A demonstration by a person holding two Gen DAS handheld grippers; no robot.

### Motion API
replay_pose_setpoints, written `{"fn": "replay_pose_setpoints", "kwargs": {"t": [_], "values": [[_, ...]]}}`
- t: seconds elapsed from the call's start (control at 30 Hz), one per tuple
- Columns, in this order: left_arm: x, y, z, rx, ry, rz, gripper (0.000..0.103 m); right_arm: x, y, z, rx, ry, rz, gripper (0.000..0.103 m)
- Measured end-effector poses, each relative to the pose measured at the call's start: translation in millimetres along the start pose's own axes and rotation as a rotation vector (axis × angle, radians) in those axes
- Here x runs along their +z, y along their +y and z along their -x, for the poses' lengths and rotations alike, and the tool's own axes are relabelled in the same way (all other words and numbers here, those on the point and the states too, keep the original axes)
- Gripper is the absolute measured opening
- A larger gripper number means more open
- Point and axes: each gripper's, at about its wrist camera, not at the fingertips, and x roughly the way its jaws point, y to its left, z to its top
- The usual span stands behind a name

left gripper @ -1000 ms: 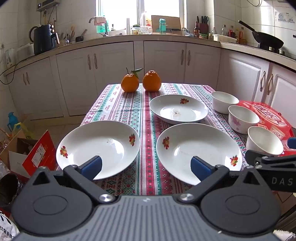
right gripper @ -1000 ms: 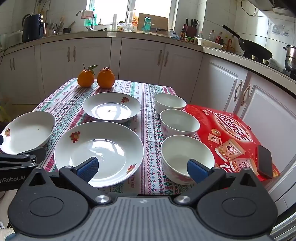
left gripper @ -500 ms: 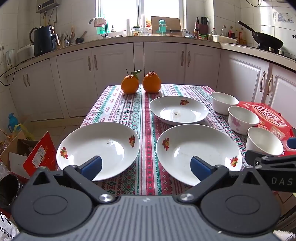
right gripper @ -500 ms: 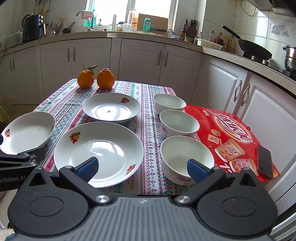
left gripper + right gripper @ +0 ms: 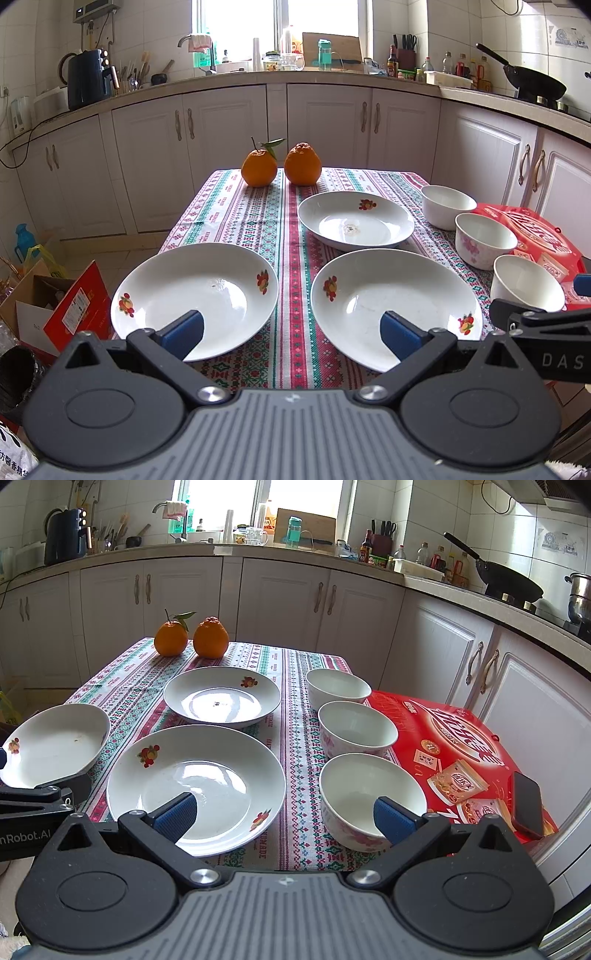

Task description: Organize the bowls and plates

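My left claw [image 5: 291, 330] and right claw [image 5: 284, 814] hang open, empty, just before the near plate [image 5: 207, 775].

You have lifted your left gripper [image 5: 291, 328] a tiny bit, so the plates sit a little lower in its view. Your right gripper [image 5: 284, 814] has tipped up a tiny bit too.
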Motion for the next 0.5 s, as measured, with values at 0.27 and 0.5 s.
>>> {"fn": "replay_pose_setpoints", "kwargs": {"t": [0.27, 0.5], "values": [[0.3, 0.4, -0.3, -0.001, 0.002, 0.002, 0.101, 0.7, 0.1, 0.4, 0.003, -0.001, 0.001, 0.103], [1.0, 1.0, -0.2, 0.0, 0.003, 0.002, 0.101, 0.6, 1.2, 1.2, 0.001, -0.003, 0.004, 0.103]]}}
